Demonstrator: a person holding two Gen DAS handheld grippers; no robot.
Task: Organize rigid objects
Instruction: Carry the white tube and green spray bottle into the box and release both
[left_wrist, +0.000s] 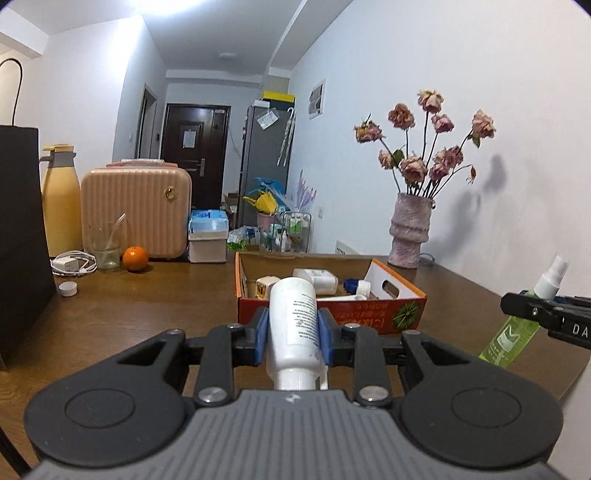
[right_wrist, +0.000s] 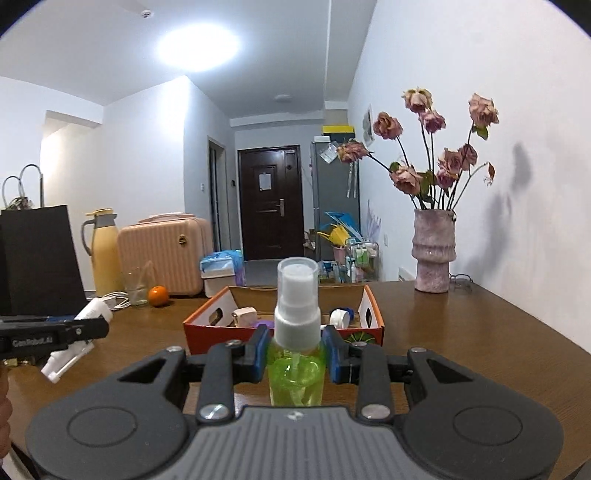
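Observation:
My left gripper (left_wrist: 292, 321) is shut on a white bottle (left_wrist: 293, 317), its blue pads pressing both sides; the bottle's base points forward. My right gripper (right_wrist: 295, 336) is shut on a green spray bottle (right_wrist: 295, 373) with a white pump and clear cap, held upright. Both hang above the brown table, just short of an orange cardboard box (left_wrist: 369, 314) that holds a charger, white bottles and a blue-capped item. The right gripper (left_wrist: 524, 308) with its green spray bottle (left_wrist: 509, 336) shows at the right edge of the left wrist view. The left gripper (right_wrist: 88, 328) with its white bottle (right_wrist: 92, 310) shows at the left of the right wrist view.
A pink vase of dried roses (left_wrist: 408, 232) stands at the back right by the wall. At the back left are a pink suitcase (left_wrist: 136, 210), a yellow jug (left_wrist: 61, 206), a glass (left_wrist: 105, 245), an orange (left_wrist: 135, 258), a charger cable (left_wrist: 72, 264) and a white cap (left_wrist: 68, 288). A black bag (left_wrist: 18, 236) stands on the left.

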